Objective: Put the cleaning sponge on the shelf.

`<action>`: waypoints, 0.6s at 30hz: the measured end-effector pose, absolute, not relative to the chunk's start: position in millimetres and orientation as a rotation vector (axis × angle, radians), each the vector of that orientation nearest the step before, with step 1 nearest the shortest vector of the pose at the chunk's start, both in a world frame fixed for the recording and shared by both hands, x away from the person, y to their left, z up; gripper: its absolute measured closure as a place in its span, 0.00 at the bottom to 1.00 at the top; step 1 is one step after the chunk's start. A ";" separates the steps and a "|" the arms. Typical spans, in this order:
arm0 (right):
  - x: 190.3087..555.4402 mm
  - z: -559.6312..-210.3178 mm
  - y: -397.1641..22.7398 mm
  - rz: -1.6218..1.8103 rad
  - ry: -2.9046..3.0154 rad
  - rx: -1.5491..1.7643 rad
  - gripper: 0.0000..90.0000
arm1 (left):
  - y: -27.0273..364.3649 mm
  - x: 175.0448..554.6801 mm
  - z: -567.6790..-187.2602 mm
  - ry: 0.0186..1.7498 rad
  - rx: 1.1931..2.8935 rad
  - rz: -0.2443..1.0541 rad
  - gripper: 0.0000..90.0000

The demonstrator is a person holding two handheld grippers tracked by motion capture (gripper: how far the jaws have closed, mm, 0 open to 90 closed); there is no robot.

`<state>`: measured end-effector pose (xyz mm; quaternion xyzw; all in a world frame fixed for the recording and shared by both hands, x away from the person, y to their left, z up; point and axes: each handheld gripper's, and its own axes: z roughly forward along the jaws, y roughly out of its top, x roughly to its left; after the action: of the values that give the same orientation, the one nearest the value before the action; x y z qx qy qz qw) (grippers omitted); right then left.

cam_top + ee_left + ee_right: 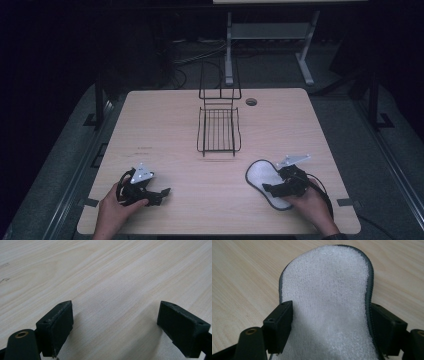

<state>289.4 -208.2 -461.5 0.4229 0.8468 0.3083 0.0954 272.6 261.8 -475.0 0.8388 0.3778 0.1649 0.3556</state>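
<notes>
Now we are looking at one white pad (327,297), oval and fuzzy with a dark stitched edge, lying flat on the table (165,125) near its front right corner. We are seeing the right gripper (272,189) reaching over the pad's near end, and in the right gripper view its two black jaws are standing on either side of the pad, each right at the stitched edge. Whether they are already pressing on that edge or only flanking it, we cannot tell; they are set fairly wide, about the pad's width. The pad's far, rounded end is pointing toward the middle of the table, and bare wood is lying open all around that end.

Further out, one black wire rack (218,129) is standing at the middle of the table toward the back, well apart from the pad, with a clear strip of wood between them. Just right of the rack's back, one small round hole (251,102) is sitting in the tabletop.

At the front left, the left gripper (165,192) is resting in the person's hand, well apart from everything else. Its jaws are standing wide apart with nothing but bare wood between them. A broad stretch of open table is running between the two grippers and up the left side to the back edge.
</notes>
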 end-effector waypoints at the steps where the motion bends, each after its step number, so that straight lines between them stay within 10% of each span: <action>1: 289.1 -460.9 -208.0 0.912 2.507 1.244 0.28 | 261.8 272.6 -475.0 0.975 2.167 0.426 0.14; 18: 283.8 -442.5 -220.2 1.035 2.429 1.258 0.59 | 261.8 272.6 -475.0 0.976 2.167 0.426 0.14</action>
<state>283.8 -220.2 -442.5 0.4274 0.8257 0.3518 0.1082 272.6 261.8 -475.0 0.8388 0.3779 0.1648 0.3556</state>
